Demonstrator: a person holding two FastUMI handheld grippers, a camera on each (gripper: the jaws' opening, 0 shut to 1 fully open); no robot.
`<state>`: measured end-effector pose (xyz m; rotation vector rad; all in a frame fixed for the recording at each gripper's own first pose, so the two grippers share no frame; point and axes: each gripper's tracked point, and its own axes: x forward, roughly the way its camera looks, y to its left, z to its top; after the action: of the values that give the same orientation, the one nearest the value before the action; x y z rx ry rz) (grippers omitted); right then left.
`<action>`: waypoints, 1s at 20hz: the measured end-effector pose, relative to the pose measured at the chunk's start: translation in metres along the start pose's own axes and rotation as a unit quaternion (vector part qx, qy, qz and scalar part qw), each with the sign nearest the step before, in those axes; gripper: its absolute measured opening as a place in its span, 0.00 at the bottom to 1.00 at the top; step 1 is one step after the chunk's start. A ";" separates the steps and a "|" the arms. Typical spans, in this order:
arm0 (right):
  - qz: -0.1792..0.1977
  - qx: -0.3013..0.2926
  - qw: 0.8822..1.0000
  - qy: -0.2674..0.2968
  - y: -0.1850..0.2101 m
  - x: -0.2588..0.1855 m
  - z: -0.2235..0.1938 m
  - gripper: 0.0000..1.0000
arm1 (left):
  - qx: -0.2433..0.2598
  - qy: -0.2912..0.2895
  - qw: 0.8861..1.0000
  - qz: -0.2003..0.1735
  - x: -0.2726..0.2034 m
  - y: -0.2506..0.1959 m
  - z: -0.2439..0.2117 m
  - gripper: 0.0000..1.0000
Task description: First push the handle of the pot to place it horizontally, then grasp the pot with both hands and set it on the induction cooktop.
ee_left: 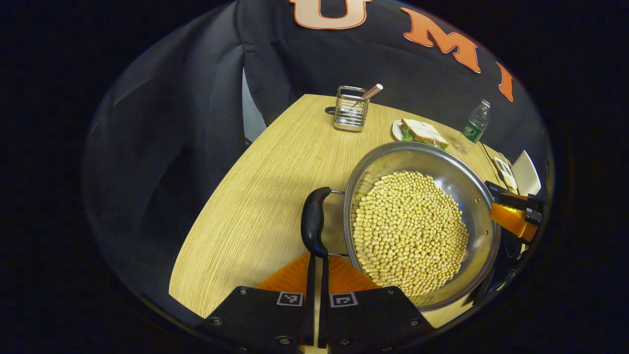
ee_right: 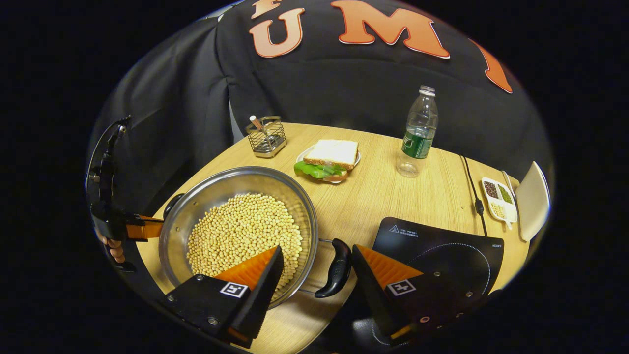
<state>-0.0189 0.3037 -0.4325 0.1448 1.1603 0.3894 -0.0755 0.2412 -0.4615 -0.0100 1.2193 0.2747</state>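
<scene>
So I'm at the grasping step, I'd say. The pot [ee_right: 241, 231], a steel one full of soybeans [ee_right: 245, 233], sits near the front edge of the wooden table [ee_right: 393, 196], just left of the induction cooktop [ee_right: 442, 250]. Both of its side handles look level already, so the pushing part seems done.

My left gripper [ee_left: 317, 275] has its fingers pinched tight on the left handle [ee_left: 313, 221], the black grip running right down the narrow slot between them. My right gripper [ee_right: 314, 275] is spread wide: one finger hangs over the beans inside the rim, the other sits just outside the right handle [ee_right: 336, 268], so that handle is between them but not squeezed yet.

Next move, as I read it: close the right fingers on that handle, then lift both sides evenly and carry the pot right onto the cooktop without tipping beans out.

Count: one pot, two handles, one cooktop, one water bottle [ee_right: 417, 132], one sandwich [ee_right: 328, 160] on a plate, one wire caddy [ee_right: 266, 137], one divided dish [ee_right: 499, 199].
</scene>
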 end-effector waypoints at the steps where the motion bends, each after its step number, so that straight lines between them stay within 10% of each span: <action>1: -0.001 0.002 1.000 0.007 0.000 0.002 -0.002 0.88 | 0.004 -0.006 1.000 0.000 0.000 0.002 0.002 0.05; 13: -0.024 0.022 0.998 0.047 0.003 0.019 -0.020 0.88 | 0.054 -0.111 0.992 -0.030 -0.044 -0.006 0.058 0.05; 16: -0.040 0.018 0.998 0.048 0.000 0.019 -0.021 0.88 | 0.073 -0.112 0.990 -0.036 -0.035 -0.017 0.068 0.57; 20: -0.058 0.013 0.997 0.050 -0.005 0.022 -0.021 0.74 | 0.091 -0.088 0.992 -0.032 -0.008 -0.016 0.067 0.66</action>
<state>-0.0291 0.3055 -0.4610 0.0813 1.2664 0.2809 -0.0128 0.2344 -0.4335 0.1303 1.0632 0.1059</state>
